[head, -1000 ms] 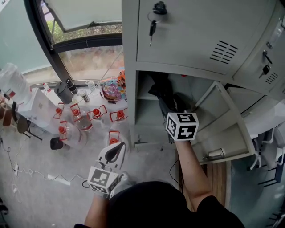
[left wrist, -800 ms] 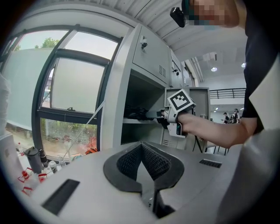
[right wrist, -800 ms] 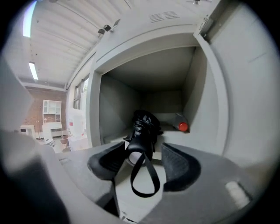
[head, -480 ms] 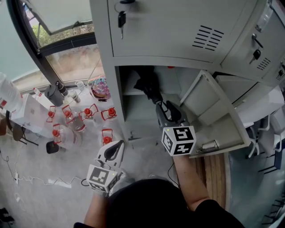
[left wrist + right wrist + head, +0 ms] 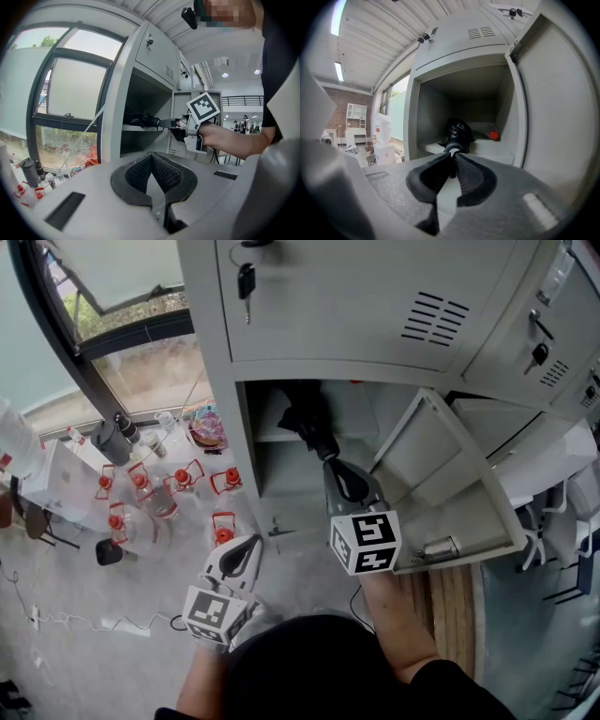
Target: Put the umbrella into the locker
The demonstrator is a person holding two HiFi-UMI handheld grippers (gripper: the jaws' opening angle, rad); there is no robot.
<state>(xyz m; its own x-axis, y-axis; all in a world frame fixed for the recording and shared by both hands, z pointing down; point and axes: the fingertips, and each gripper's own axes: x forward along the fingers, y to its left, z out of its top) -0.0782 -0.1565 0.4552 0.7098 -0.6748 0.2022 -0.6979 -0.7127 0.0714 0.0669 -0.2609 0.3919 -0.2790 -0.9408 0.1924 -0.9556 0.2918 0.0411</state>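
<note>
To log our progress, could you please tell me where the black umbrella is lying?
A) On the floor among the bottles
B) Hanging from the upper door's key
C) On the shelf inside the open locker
C: the umbrella lies on the shelf inside the open locker.

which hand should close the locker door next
Right, likely: the right hand-held gripper, jaws just closed on nothing, is beside the open door; the left hand-held gripper hangs farther off.
</note>
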